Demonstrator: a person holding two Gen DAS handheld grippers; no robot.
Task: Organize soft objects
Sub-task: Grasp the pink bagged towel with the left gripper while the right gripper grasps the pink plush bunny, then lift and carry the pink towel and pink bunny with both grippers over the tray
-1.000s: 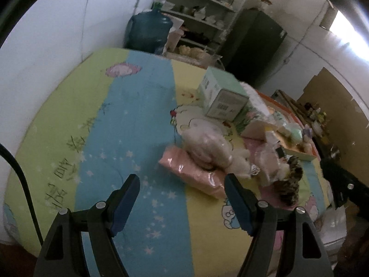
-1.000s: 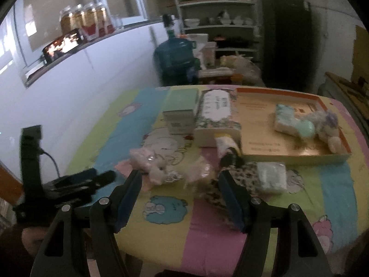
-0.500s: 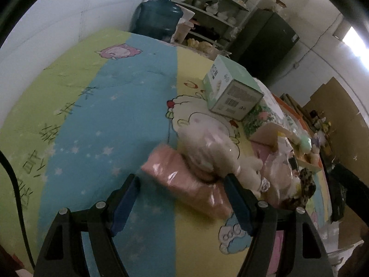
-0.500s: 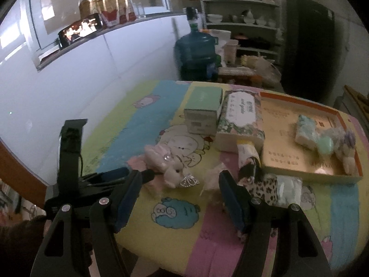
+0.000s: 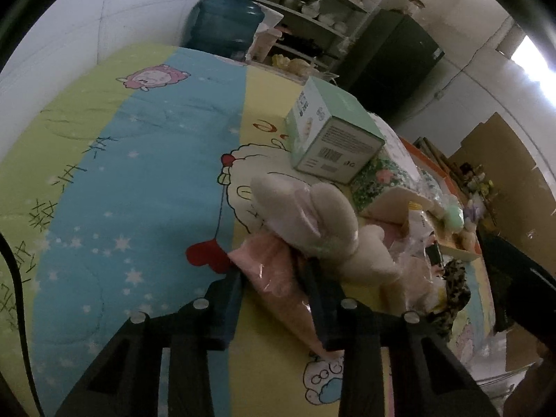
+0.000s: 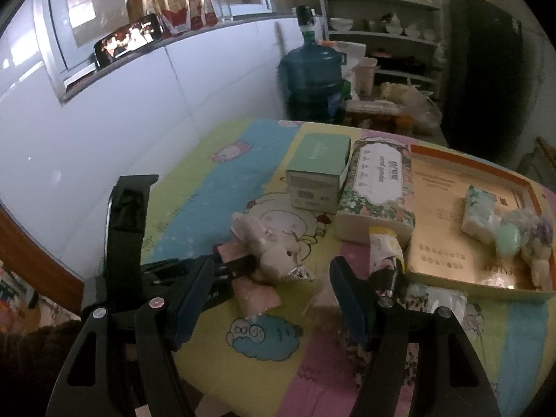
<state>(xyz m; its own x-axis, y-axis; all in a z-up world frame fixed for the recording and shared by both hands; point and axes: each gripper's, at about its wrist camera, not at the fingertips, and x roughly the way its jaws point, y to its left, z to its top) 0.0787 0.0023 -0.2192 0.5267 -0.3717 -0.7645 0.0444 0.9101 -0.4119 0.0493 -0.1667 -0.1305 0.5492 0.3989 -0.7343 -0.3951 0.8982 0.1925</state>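
Having just been closing, the left hand-held gripper (image 5: 274, 285) seemingly pinches a crinkly pink plastic-wrapped pack (image 5: 278, 271).

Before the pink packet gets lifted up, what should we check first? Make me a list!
1. Left hand-held gripper closed on the pink packet: ok. Its jaws have just been closing and now press both sides.
2. Plush bunny off the packet: not ok. It lies on the packet's far end and may tumble.
3. Right hand-held gripper empty and ready: ok, jaws open, nothing between them.
4. Room in the orange tray: ok. Bare floor shows beside the small soft items in it.
5. Grip firm enough to lift: cannot tell.
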